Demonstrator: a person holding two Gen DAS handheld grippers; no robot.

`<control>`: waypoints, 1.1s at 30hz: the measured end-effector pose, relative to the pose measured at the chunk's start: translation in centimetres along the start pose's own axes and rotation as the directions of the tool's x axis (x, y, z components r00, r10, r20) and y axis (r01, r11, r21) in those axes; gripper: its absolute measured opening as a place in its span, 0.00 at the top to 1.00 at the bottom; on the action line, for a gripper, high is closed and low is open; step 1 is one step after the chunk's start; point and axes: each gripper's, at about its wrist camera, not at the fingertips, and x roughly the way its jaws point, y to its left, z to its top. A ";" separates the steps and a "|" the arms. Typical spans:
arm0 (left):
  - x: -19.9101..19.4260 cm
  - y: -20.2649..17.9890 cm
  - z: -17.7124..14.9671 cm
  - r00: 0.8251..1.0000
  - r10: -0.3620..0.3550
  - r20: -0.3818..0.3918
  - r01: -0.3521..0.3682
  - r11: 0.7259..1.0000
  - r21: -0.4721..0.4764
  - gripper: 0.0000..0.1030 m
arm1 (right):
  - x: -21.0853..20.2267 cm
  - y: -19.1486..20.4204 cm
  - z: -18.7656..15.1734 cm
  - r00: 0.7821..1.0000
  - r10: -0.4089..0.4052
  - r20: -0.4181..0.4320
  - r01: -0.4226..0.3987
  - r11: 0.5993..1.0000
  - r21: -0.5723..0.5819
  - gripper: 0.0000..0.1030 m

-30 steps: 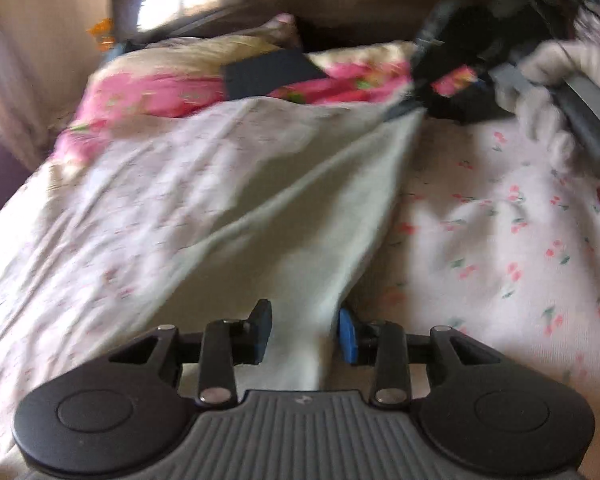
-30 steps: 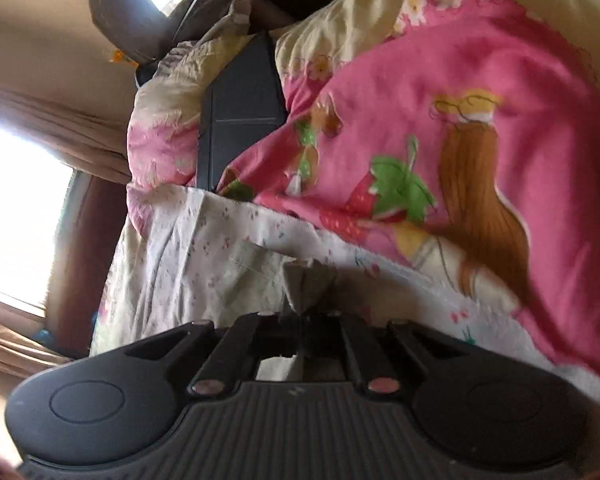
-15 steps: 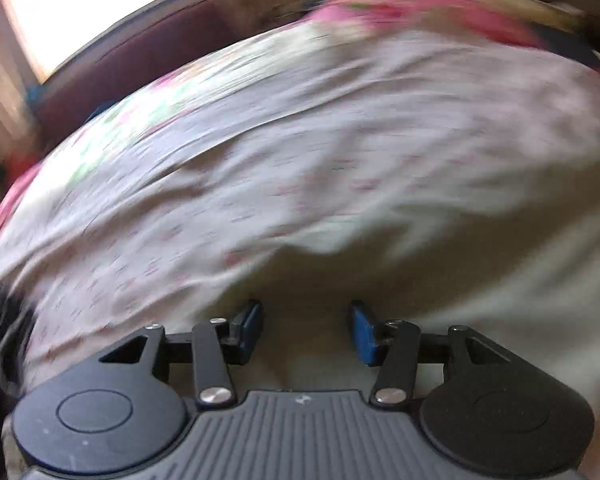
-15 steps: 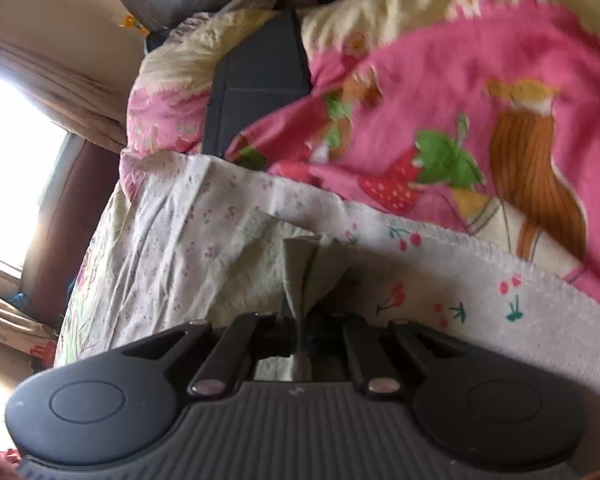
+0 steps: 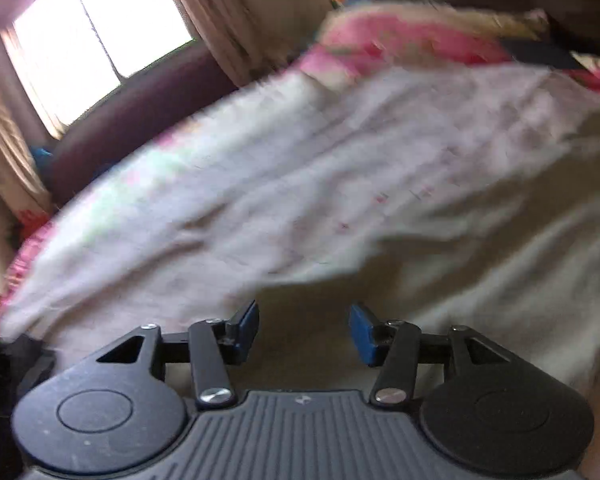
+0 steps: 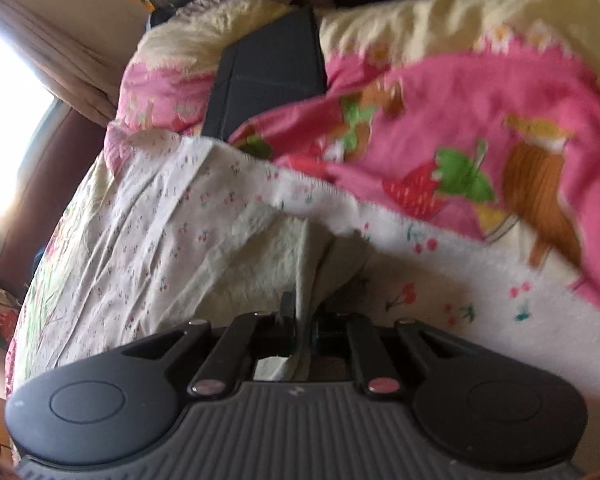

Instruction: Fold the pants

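Note:
The pale green pants lie on the bed sheet, blurred in the left wrist view. My left gripper is open just above them, its blue pads apart with nothing between. My right gripper is shut on a bunched edge of the pants, which drape down and left from the jaws onto the sheet.
A white cherry-print sheet covers the bed. A pink cartoon blanket and a dark flat object lie at the head. A window, curtains and a dark maroon wall ledge border the bed's far side.
My left gripper has swung left from facing the head of the bed towards the window and opened wider. My right gripper, still holding the pants, has come lower toward the sheet.

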 end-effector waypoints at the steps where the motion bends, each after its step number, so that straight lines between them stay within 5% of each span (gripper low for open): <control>1: 1.3 -0.2 0.1 0.999 -0.002 -0.046 0.002 1.000 -0.011 0.37 | 0.1 -0.2 -0.1 1.000 -0.001 -0.005 0.001 1.000 0.016 0.91; 5: 0.3 -0.3 0.6 1.000 0.009 -0.009 -0.010 0.999 -0.046 0.37 | -2.0 1.0 -0.1 0.997 0.071 0.017 -0.071 0.997 0.039 0.95; 8: -1.2 -0.8 0.0 0.999 0.009 0.034 -0.009 1.000 0.010 0.37 | -4.8 5.0 -0.4 0.990 0.134 0.049 -0.130 0.988 -0.088 0.95; 11: -1.6 0.4 -1.5 1.000 -0.011 0.003 0.011 0.998 -0.055 0.37 | -6.9 11.1 -2.2 0.974 0.226 0.030 -0.212 0.945 -0.248 0.95; 15: -2.6 3.0 -3.6 1.000 -0.021 -0.011 0.019 0.988 -0.155 0.37 | -7.5 21.2 -8.4 0.941 0.320 -0.108 -0.332 0.815 -0.475 0.95; 18: -4.0 5.7 -5.6 1.000 -0.017 -0.015 0.013 0.976 -0.219 0.37 | -6.7 28.2 -15.2 0.906 0.347 -0.244 -0.422 0.676 -0.605 0.95; 23: -6.8 9.3 -9.2 0.999 0.022 -0.024 -0.028 0.957 -0.288 0.36 | -4.5 36.4 -27.0 0.843 0.305 -0.444 -0.539 0.484 -0.690 0.96; 30: -9.1 12.4 -13.0 0.999 0.025 -0.031 -0.035 0.920 -0.389 0.34 | -4.1 40.9 -38.9 0.829 0.204 -0.520 -0.558 0.261 -0.788 0.96; 33: -9.6 13.6 -14.4 0.999 0.029 -0.045 -0.046 0.897 -0.440 0.33 | -4.4 41.7 -41.5 0.832 0.180 -0.525 -0.554 0.201 -0.808 0.96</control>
